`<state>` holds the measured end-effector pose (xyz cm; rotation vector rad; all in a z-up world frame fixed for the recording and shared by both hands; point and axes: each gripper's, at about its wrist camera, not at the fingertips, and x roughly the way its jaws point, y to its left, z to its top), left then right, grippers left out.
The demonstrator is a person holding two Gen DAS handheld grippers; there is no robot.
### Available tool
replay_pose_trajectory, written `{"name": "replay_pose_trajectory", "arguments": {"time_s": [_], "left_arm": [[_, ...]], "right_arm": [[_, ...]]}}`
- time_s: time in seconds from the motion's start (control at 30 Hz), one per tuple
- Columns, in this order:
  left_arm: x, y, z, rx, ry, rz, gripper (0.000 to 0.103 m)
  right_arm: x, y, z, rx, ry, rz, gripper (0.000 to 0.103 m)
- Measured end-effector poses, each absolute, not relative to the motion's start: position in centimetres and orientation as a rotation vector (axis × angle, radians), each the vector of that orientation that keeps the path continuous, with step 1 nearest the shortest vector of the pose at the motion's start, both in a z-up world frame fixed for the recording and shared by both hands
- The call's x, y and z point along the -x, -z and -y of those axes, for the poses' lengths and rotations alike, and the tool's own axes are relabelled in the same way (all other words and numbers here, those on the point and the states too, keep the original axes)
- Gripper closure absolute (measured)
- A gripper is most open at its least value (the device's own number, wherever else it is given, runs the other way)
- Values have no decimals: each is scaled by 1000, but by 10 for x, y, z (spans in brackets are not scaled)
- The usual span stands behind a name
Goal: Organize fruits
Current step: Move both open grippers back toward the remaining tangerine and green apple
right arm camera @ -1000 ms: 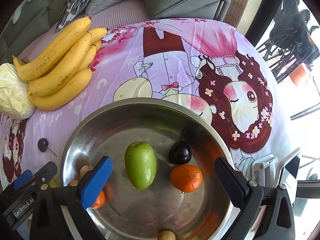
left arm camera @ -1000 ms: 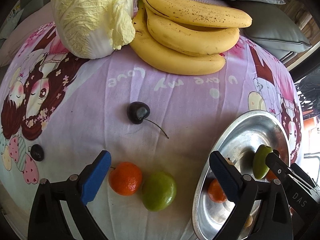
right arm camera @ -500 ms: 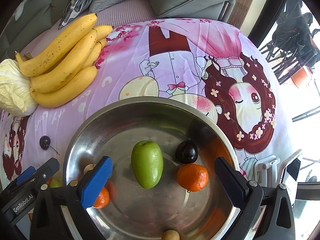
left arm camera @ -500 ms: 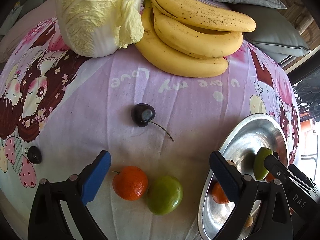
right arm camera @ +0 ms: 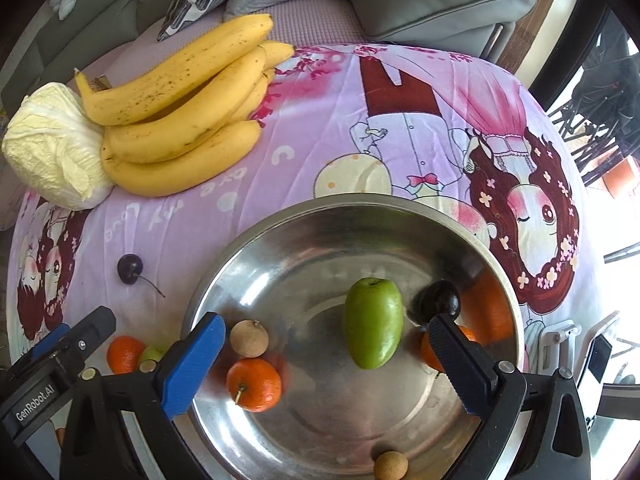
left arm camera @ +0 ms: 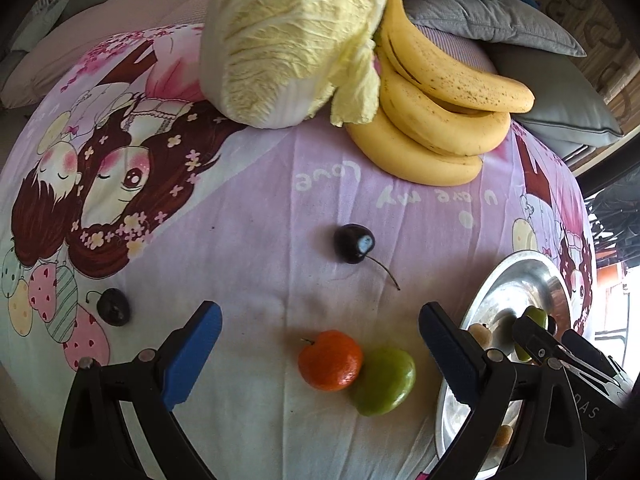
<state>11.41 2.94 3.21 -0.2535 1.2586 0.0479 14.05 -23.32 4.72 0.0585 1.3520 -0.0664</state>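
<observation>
On the cartoon-print tabletop cloth (left arm camera: 256, 248): one orange mandarin (left arm camera: 330, 360) touching a green fruit (left arm camera: 383, 382), both between the spread, empty fingers of the left claw (left arm camera: 316, 354), apparently lined up for pickup; two dark cherries (left arm camera: 354, 243) lie apart, bananas (left arm camera: 436, 120) and cabbage (left arm camera: 292, 40) at the far edge. In the steel bowl (right arm camera: 304, 216), the collecting point: green fruit, mandarins, cherry, longans, under the right claw (right arm camera: 326, 360), released and empty.
</observation>
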Motion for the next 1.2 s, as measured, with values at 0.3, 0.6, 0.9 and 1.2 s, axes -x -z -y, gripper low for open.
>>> {"name": "replay_pose_trajectory", "arguments": {"time_s": [0.3, 0.6, 0.9, 1.2], "left_arm": [[-96, -46, -73, 292, -100, -1176, 4], [-97, -39, -89, 329, -107, -1187, 4], [-104, -28, -108, 239, -84, -1294, 4], [-111, -19, -129, 83, -46, -1399, 4]], "right_arm": [[-135, -48, 191, -35, -51, -1342, 0], [-131, -45, 157, -60, -194, -1349, 0], [-132, -42, 132, -39, -281, -1326, 0], [-129, -38, 99, 28, -390, -1309, 0]]}}
